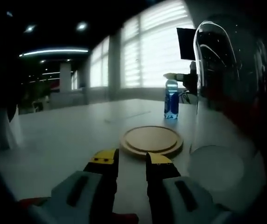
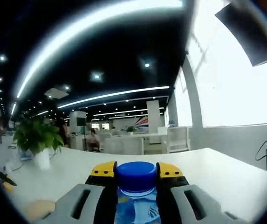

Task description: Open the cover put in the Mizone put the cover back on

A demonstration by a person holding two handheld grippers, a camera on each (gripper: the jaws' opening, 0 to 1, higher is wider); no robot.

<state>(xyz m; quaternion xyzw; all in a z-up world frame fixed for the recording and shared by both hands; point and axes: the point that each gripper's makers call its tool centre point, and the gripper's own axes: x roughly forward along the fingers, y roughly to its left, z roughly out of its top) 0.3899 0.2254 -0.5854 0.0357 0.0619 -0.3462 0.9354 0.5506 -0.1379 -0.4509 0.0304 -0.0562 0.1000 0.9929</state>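
In the left gripper view, the left gripper [image 1: 132,161] is seen low over the white table [image 1: 63,140], with its yellow-tipped jaws set a narrow gap apart and nothing held between them. Just beyond the jaws a round wooden base [image 1: 152,140] is lying flat on the table. To the right of it a clear glass cover [image 1: 224,102] is standing upright on the table, near the camera. Farther away, the Mizone bottle [image 1: 171,99] with its blue label is seen, gripped at the neck by the right gripper [image 1: 182,77].

In the right gripper view, the right gripper [image 2: 136,175] is closed around the Mizone bottle [image 2: 136,205] just below the blue cap [image 2: 136,176]. A potted plant [image 2: 37,140] is seen on the far left of the table [image 2: 217,172]
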